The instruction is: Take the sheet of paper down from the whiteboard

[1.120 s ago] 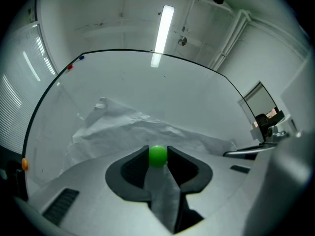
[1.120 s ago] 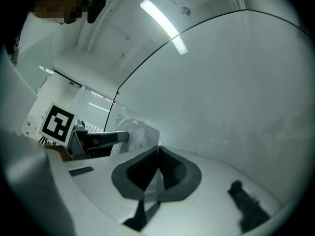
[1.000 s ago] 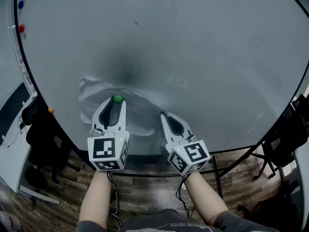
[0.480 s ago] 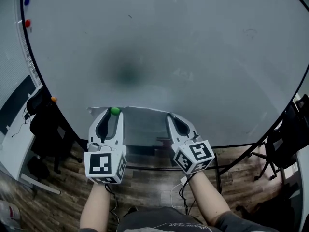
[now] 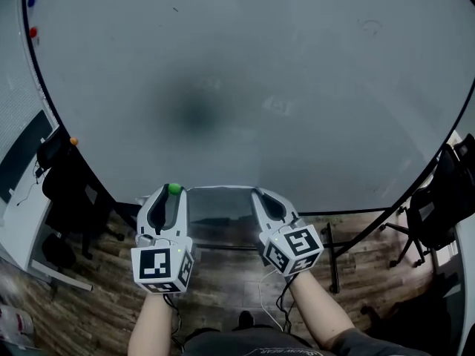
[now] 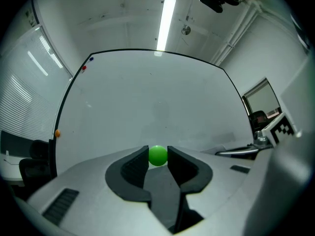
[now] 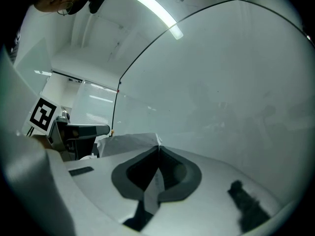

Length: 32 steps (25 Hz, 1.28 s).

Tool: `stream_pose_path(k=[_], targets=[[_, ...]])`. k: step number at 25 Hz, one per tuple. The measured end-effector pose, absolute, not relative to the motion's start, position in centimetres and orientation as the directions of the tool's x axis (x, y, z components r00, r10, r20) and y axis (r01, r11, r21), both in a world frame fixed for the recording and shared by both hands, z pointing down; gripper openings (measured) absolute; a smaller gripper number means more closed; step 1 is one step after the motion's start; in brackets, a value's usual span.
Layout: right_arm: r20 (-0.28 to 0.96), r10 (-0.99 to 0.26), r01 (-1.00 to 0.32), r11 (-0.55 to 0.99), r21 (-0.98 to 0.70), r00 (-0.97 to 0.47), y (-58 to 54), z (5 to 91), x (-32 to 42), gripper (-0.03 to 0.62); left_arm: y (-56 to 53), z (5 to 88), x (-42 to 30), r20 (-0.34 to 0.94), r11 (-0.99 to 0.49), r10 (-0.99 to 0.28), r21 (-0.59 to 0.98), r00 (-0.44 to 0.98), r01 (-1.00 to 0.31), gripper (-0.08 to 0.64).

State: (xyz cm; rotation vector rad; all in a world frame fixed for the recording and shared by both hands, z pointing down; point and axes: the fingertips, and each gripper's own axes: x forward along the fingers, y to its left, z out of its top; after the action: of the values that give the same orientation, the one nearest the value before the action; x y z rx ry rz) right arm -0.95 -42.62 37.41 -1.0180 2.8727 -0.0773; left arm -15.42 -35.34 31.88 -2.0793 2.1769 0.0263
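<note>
A sheet of paper (image 5: 221,212) is held away from the whiteboard (image 5: 297,87), stretched roughly level between the two grippers and seen just below the board's lower edge, above the wooden floor (image 5: 223,273). The right gripper (image 5: 257,192) is closed tight on the right edge of the sheet; in the right gripper view the jaws are seen pressed together with a thin strip of paper pinched between them, and the rest of the sheet spreads away to the left. The left gripper (image 5: 173,193) is clamped on a small green ball (image 6: 157,155), which is gripped between the black pads right at the tips. Whether the left edge of the sheet is also caught there, or only lies beside that gripper, cannot be made out with certainty. Both grippers are pointed towards the board and are kept near its bottom edge. A blue dot (image 5: 30,1) and a red dot (image 5: 33,31) are seen at the board's upper left corner, and a black chair (image 5: 438,213) is placed at the far right.
</note>
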Motion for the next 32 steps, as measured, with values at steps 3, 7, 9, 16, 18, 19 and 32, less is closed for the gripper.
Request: stream_pose_path(k=[3,7,9,16,18,19,32], targets=[[-0.056,-0.647,-0.644,0.763,-0.063,-0.761,-42.0,37.7,-0.4,0.021,-35.2,32.3,-14.9,-0.105,0.025,-0.994,-0.069,-0.018,-0.997,0.124],[-0.038,-0.684,-0.682,0.729,-0.057,-0.728,-40.5,38.3,0.4,0.02,-34.0,32.9,-14.5,-0.09,-0.022,-0.996,-0.064,0.028,-0.998,0.124],[-0.028,-0.708,-0.707,0.706,-0.055,-0.705,-39.4,38.6,0.7,0.021,-33.1,33.3,-14.7,-0.081,-0.045,-0.995,-0.058,0.049,-0.997,0.126],[-0.011,-0.788,-0.783,0.613,-0.104,-0.615,-34.1,39.5,2.1,0.021,-27.4,35.2,-15.7,-0.047,-0.117,-0.992,-0.012,0.117,-0.993,0.124],[-0.006,-0.807,-0.802,0.588,-0.107,-0.591,-32.0,39.6,2.3,0.021,-25.5,35.7,-15.9,-0.037,-0.138,-0.99,-0.012,0.138,-0.99,0.126],[-0.001,-0.815,-0.81,0.577,-0.105,-0.58,-30.8,39.7,2.3,0.02,-24.4,35.8,-16.0,-0.033,-0.148,-0.988,-0.012,0.148,-0.989,0.126],[0.073,-0.888,-0.891,0.449,-0.071,-0.454,-14.9,42.3,3.2,0.021,-12.0,38.0,-14.4,-0.002,-0.317,-0.948,0.013,0.317,-0.948,0.124]])
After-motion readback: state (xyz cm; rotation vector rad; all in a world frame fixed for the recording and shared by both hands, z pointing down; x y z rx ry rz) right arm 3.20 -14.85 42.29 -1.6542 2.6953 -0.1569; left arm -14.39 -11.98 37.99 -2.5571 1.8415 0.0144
